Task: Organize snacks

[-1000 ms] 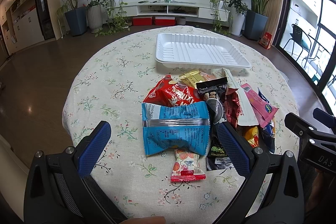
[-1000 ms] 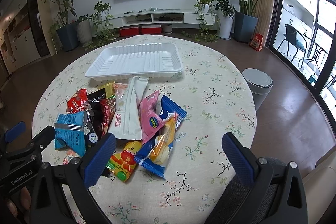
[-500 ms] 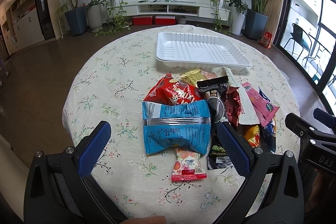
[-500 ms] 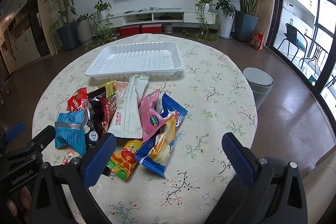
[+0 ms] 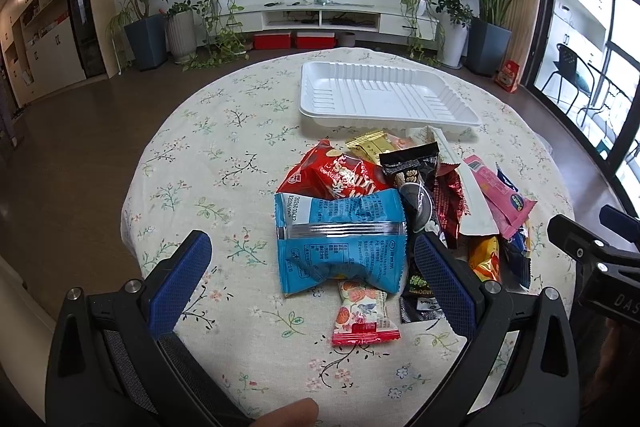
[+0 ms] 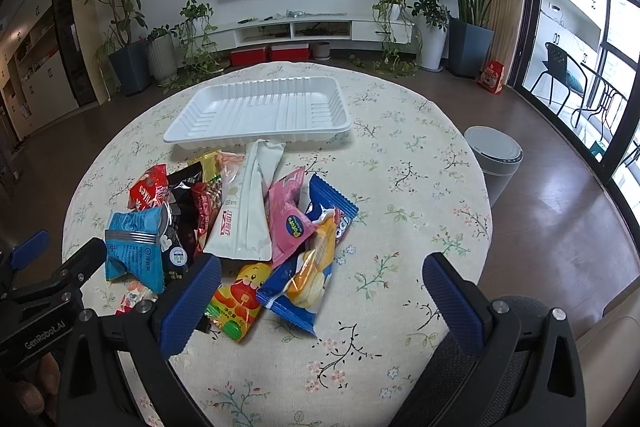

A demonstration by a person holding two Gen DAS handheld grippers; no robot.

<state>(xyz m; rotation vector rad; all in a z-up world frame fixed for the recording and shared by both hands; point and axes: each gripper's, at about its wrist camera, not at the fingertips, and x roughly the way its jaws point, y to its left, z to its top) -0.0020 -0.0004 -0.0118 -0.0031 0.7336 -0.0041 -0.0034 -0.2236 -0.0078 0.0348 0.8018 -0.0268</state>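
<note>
The heap of crinkled foil and plastic snack packets (image 5: 400,211) lay on the near half of the round table under its cream floral tablecloth (image 5: 224,131), just short of the empty white ribbed plastic tray (image 5: 384,99), which sat farther back. A long white pouch (image 6: 246,211) reached up to the tray's near wall; whether it touched could not be told. Light blue crimped packet (image 5: 340,239) was on the left edge of the heap, overlapping a red crisp bag (image 5: 336,179). A small red-and-white sweet wrapper (image 5: 362,315) poked out from under the blue one, its upper part hidden. Black packets (image 5: 416,187) were largely buried; print unreadable.

Left gripper (image 5: 312,275), blue-padded, was spread wide, grasping nothing, its jaws either side of the light blue packet and above it. Right gripper (image 6: 320,299) likewise was released and wide; its left pad covered part of a yellow cartoon packet (image 6: 240,299). A dark blue biscuit packet (image 6: 316,267) lay between its jaws.

A grey lidded bin (image 6: 494,155) stood on the floor beyond the table edge, partly cut off by it.
</note>
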